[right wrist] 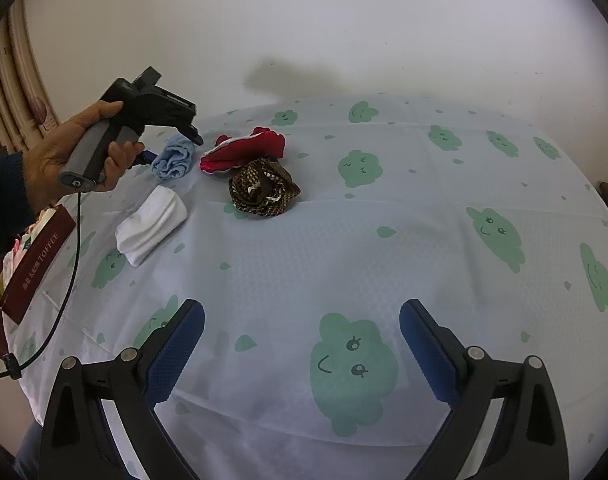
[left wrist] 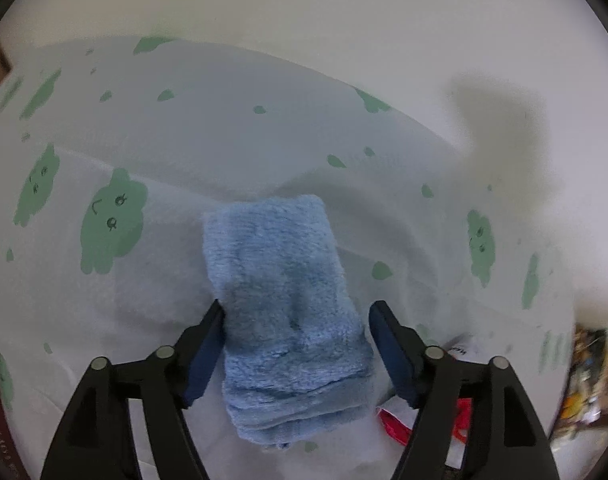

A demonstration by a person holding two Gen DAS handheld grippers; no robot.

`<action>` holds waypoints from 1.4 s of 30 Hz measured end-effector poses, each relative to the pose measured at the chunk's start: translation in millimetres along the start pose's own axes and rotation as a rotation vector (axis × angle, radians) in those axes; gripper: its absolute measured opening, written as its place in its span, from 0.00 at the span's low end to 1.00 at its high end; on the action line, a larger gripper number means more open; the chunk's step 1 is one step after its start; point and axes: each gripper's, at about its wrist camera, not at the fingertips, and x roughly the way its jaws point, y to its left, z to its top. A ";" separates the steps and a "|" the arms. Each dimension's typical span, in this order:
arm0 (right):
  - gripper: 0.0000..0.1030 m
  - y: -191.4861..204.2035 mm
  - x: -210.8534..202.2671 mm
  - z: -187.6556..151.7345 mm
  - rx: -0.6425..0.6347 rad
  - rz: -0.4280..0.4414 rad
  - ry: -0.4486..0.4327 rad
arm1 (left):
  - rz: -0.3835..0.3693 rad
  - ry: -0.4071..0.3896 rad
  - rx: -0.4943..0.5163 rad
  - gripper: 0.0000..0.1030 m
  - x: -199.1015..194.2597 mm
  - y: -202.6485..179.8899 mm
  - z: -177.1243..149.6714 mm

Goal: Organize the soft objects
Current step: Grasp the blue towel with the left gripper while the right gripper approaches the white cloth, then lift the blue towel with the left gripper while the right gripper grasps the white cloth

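Observation:
A folded blue towel (left wrist: 280,280) lies on the white tablecloth with green cloud faces (left wrist: 116,220). My left gripper (left wrist: 298,306) points down over it, open, one finger on each side; the right pad stands apart from the towel. In the right wrist view a hand (right wrist: 76,152) holds that left gripper (right wrist: 172,148) over the blue towel (right wrist: 174,160). Beside it lie a red cloth (right wrist: 244,150), a brown patterned cloth (right wrist: 264,188) and a folded white cloth (right wrist: 152,224). My right gripper (right wrist: 302,312) is open above bare tablecloth, nothing between its fingers.
A dark red box marked TOFFEE (right wrist: 40,260) sits at the table's left edge with pale items inside. A cable (right wrist: 70,272) hangs from the left gripper's handle. A white wall (right wrist: 343,20) rises behind the table. A bit of red cloth (left wrist: 395,424) shows by the left gripper's right finger.

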 end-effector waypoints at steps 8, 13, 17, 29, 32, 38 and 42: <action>0.95 -1.4 2.7 1.1 0.006 0.001 0.011 | -0.016 -0.102 0.031 0.24 -12.2 11.2 -15.8; 0.95 -2.1 5.4 0.8 0.011 -0.006 0.026 | -0.072 -0.194 0.055 0.23 -57.3 35.1 -44.2; 0.95 -1.2 7.0 -0.1 0.004 -0.015 0.037 | -0.128 -0.215 0.083 0.24 -95.2 57.1 -101.0; 0.96 4.6 20.7 0.3 -0.025 -0.131 0.118 | -0.180 -0.228 0.168 0.25 -163.5 114.0 -271.4; 0.97 17.5 16.5 2.4 0.021 -0.087 0.143 | -0.198 -0.233 0.175 0.25 -174.3 122.2 -299.0; 0.97 84.5 8.2 38.5 0.097 0.092 0.143 | -0.220 -0.269 0.147 0.26 -190.6 146.9 -334.5; 0.97 112.8 36.0 60.3 0.198 0.147 0.218 | -0.214 -0.299 0.121 0.26 -200.4 170.7 -345.7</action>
